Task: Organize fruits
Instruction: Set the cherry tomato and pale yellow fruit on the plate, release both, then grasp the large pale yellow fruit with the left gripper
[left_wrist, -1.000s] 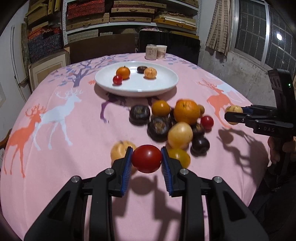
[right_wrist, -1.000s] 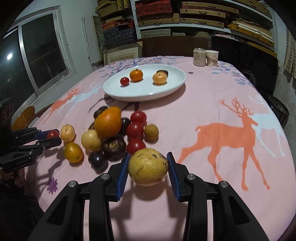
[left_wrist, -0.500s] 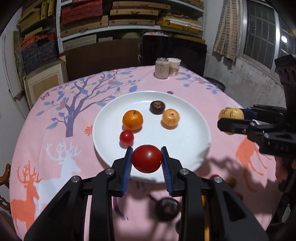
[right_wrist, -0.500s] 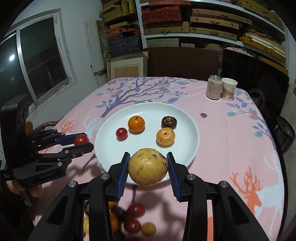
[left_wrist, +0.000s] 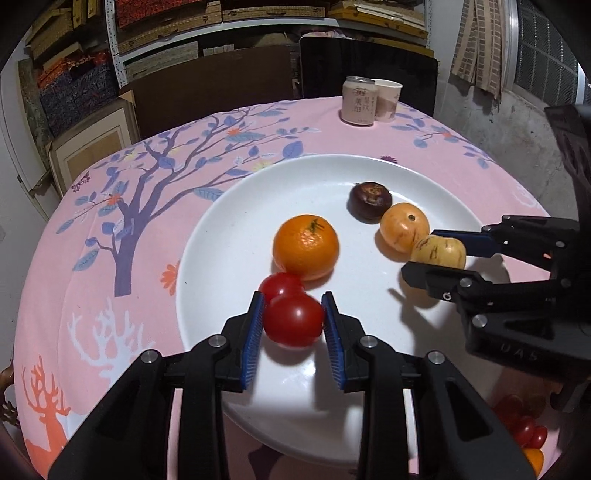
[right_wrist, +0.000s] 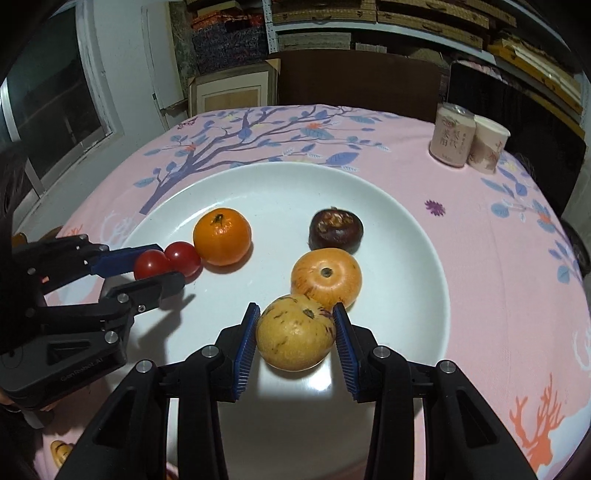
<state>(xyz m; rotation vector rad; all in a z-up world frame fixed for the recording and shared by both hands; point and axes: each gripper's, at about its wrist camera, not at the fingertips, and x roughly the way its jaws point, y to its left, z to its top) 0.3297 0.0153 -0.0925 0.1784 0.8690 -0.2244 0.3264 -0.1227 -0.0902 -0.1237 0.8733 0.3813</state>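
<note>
My left gripper (left_wrist: 293, 319) is shut on a red tomato (left_wrist: 293, 320), held low over the near left of the white plate (left_wrist: 236, 206), right beside a second red tomato (left_wrist: 277, 286) lying there. My right gripper (right_wrist: 295, 334) is shut on a yellow speckled fruit (right_wrist: 295, 338), held over the plate (right_wrist: 399, 229) just in front of an orange-yellow striped fruit (right_wrist: 327, 278). An orange mandarin (left_wrist: 306, 246) and a dark purple fruit (left_wrist: 369, 202) also lie on the plate. In each wrist view the other gripper shows from the side: the left one (right_wrist: 155, 267), the right one (left_wrist: 436, 254).
A drink can (left_wrist: 358, 100) and a paper cup (left_wrist: 387, 100) stand at the far edge of the pink deer-print tablecloth (left_wrist: 110, 229). More red and yellow fruits (left_wrist: 524, 432) lie on the cloth near the plate's right front. Shelves and a dark chair stand behind the table.
Both grippers, each still holding its fruit, have travelled forward from the fruit pile to above the plate, which now fills both views. The pile has dropped out of sight below.
</note>
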